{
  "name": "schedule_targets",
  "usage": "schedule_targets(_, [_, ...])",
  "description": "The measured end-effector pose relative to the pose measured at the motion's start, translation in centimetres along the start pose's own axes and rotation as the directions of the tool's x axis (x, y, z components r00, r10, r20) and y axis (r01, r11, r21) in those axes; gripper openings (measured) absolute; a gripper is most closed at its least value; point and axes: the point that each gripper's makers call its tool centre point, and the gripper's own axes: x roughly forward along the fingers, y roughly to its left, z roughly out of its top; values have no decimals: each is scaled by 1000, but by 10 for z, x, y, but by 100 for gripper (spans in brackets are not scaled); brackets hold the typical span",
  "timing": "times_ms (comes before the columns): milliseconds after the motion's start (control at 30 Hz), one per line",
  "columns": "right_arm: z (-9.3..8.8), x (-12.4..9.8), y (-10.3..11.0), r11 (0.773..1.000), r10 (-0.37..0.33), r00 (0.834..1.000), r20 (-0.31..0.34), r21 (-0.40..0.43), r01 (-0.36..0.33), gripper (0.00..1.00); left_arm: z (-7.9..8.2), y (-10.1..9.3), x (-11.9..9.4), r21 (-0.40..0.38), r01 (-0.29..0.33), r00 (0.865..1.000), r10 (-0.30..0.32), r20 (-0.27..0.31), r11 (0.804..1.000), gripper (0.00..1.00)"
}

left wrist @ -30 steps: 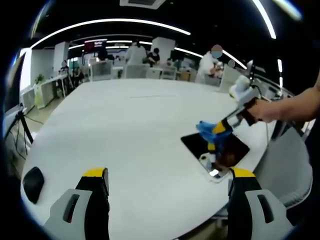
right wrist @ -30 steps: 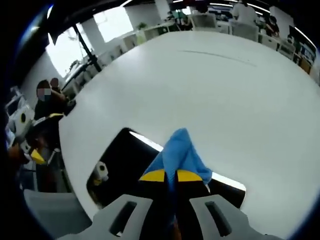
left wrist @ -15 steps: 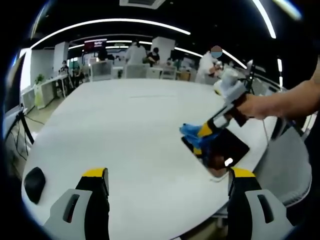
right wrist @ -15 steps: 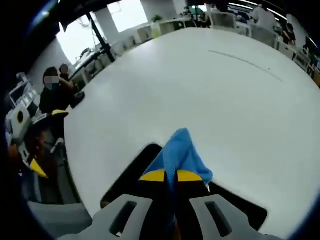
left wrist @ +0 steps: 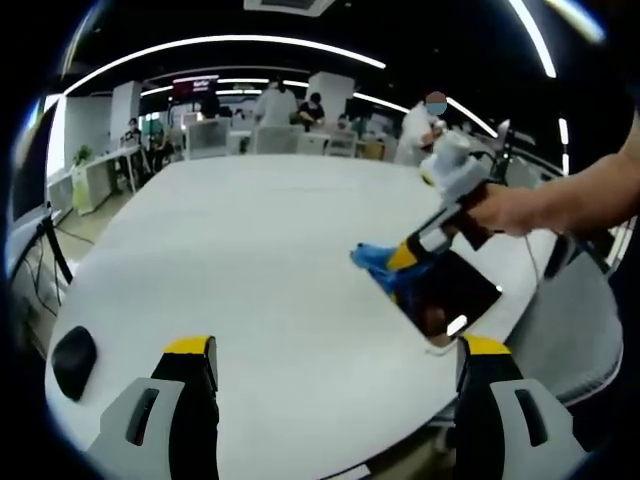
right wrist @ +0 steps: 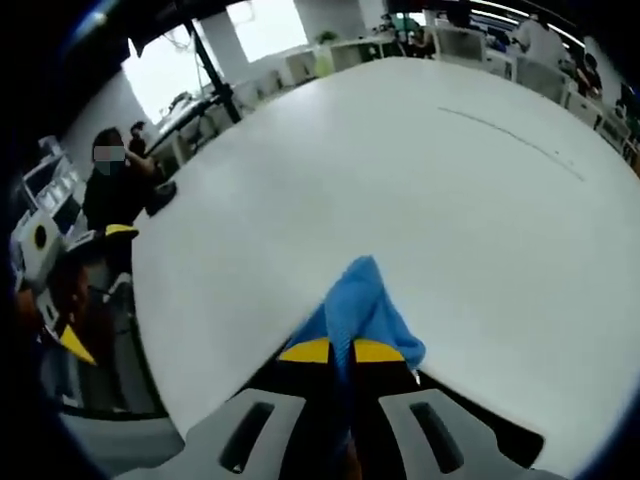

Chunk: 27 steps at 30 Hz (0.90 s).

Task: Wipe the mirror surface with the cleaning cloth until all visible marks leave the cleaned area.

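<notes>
**Surfaces and materials**

The table point(left wrist: 240, 260) has a smooth white top with a soft, matt sheen. The mirror point(left wrist: 450, 295) is dark, glossy glass that catches a bright glint near its lower edge. The cleaning cloth point(right wrist: 365, 310) is soft blue fabric, matt and loosely creased. The right gripper point(right wrist: 342, 352) looks like hard plastic, grey in the body with yellow tips; the left gripper point(left wrist: 335, 350) has the same finish.

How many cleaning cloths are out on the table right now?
1. The blue cleaning cloth is pinched in the right claw, at the mirror's far edge on the white table. None elsewhere that I can see.
</notes>
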Motion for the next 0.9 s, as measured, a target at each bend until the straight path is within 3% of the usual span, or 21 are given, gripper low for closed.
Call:
schedule_targets(233, [-8, -4, 8, 1000, 7, 1000, -4, 4, -7, 0, 8, -3, 6, 38, 10, 1000, -10, -10, 999, 99])
schedule_targets(533, [-22, -8, 28, 999, 44, 999, -20, -6, -44, 0, 6, -5, 12, 41, 9, 1000, -8, -23, 999, 100])
schedule_targets(900, [-22, -9, 26, 995, 94, 995, -10, 26, -94, 0, 3, -9, 21, 58, 33, 999, -32, -30, 998, 100])
